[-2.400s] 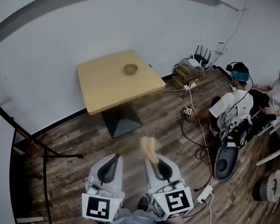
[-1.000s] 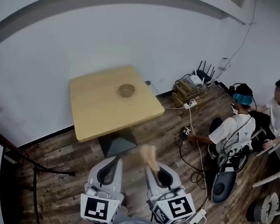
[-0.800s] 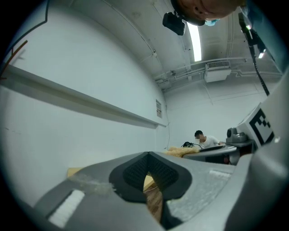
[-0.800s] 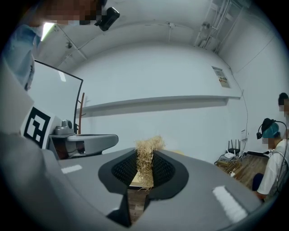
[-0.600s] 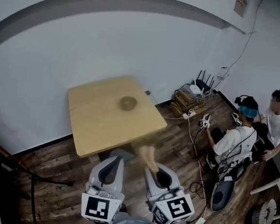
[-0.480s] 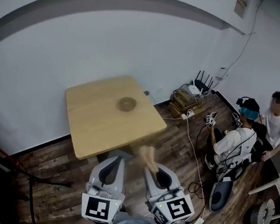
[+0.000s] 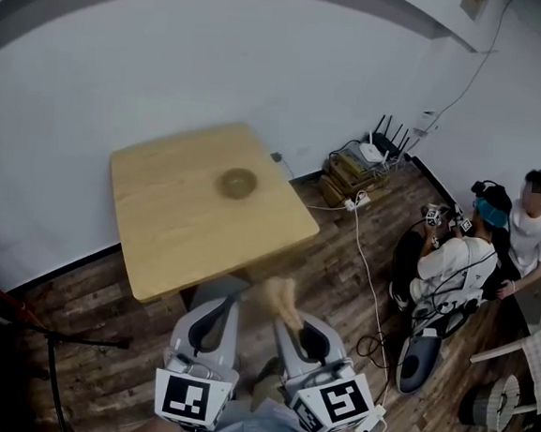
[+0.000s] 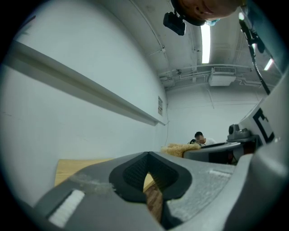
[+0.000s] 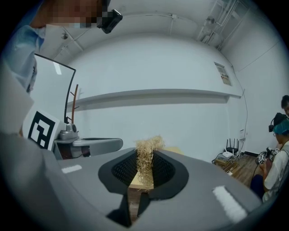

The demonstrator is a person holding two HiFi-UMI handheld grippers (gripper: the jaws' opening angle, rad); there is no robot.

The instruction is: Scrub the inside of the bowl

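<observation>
A small brown bowl sits on the square wooden table ahead of me, toward its far side. My right gripper is shut on a tan fibre scrubber, whose tuft sticks up between the closed jaws in the right gripper view. My left gripper is shut with nothing between its jaws. Both grippers hang low in front of me, short of the table's near edge. The bowl's inside is too small to make out.
Two people sit on the wooden floor at the right with cables and headsets around them. A router and boxes stand by the wall. A dark stand is at the left. A stool is at the lower right.
The table and bowl have drawn closer and shifted left in the head view. Both grippers keep the same pose, the right one still holding the scrubber.
</observation>
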